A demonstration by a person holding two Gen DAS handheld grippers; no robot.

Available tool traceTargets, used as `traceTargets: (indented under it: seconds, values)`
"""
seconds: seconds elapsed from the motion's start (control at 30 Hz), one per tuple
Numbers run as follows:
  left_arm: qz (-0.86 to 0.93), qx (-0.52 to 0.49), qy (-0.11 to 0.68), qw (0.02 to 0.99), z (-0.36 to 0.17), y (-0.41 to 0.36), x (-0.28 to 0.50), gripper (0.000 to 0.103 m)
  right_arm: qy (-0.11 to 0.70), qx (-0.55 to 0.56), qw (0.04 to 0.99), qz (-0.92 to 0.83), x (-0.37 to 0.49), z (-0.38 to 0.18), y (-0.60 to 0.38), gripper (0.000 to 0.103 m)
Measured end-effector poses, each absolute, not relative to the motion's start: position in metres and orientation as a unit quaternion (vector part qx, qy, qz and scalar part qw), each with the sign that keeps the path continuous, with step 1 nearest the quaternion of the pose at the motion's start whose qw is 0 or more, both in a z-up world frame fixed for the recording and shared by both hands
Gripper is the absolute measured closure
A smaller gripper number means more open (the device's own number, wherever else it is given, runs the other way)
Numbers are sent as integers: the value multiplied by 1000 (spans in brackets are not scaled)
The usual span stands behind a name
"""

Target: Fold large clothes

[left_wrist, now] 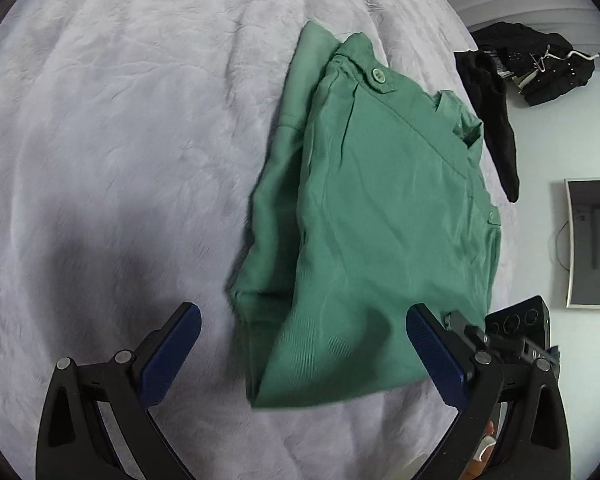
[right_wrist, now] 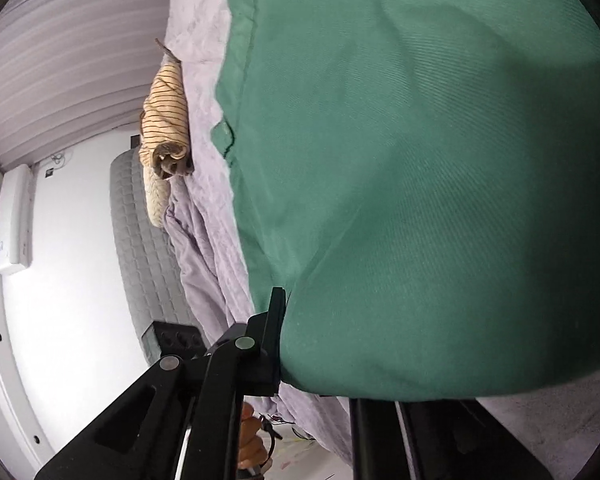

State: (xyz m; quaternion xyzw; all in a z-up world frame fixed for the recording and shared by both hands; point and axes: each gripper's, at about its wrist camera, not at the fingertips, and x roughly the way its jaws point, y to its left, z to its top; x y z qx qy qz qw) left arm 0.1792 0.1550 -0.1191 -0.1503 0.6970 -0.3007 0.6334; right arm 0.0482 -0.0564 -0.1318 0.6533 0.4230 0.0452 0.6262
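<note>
The green garment (left_wrist: 372, 208) lies partly folded on the bed's grey blanket (left_wrist: 120, 140), waistband and button at the far end, a narrower layer showing along its left side.

Left gripper (left_wrist: 304, 344): released, jaws spread wide, holding nothing, poised above the garment's near hem. The right-hand blue pad (left_wrist: 432, 348) overlaps the cloth's edge in the picture; contact cannot be confirmed.

Right gripper (right_wrist: 300, 344): green cloth drapes over it and hides one finger entirely. Only one black finger (right_wrist: 274, 336) shows, pressed against the fabric edge. Whether it is clenched on the cloth cannot be told.

Risks, as judged:
- If the right gripper does hold only the top layer, a lift would peel the layers apart and undo the fold.
- The left gripper closing from this height may catch a single layer or pinch the blanket as well, dragging bedding with the garment.
- The garment sits close to the bed's right edge; a pull that way could slide it off.
- A black garment (left_wrist: 496, 120) lies just beside the far corner and could be swept along.
</note>
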Motion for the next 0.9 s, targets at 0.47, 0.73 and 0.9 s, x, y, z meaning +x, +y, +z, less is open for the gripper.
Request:
traceTargets:
  seconds: [0.47, 0.73, 0.9]
  values:
    - [-334, -92, 707, 617, -133, 62, 206, 80, 498, 575, 646, 70, 55, -106, -53, 87]
    - [-352, -37, 640, 682, -76, 45, 188, 85, 510, 410, 756, -24, 37, -47, -95, 87]
    - [-379, -15, 601, 703, -30, 13, 170, 85, 567, 375, 730, -74, 54, -105, -117, 91]
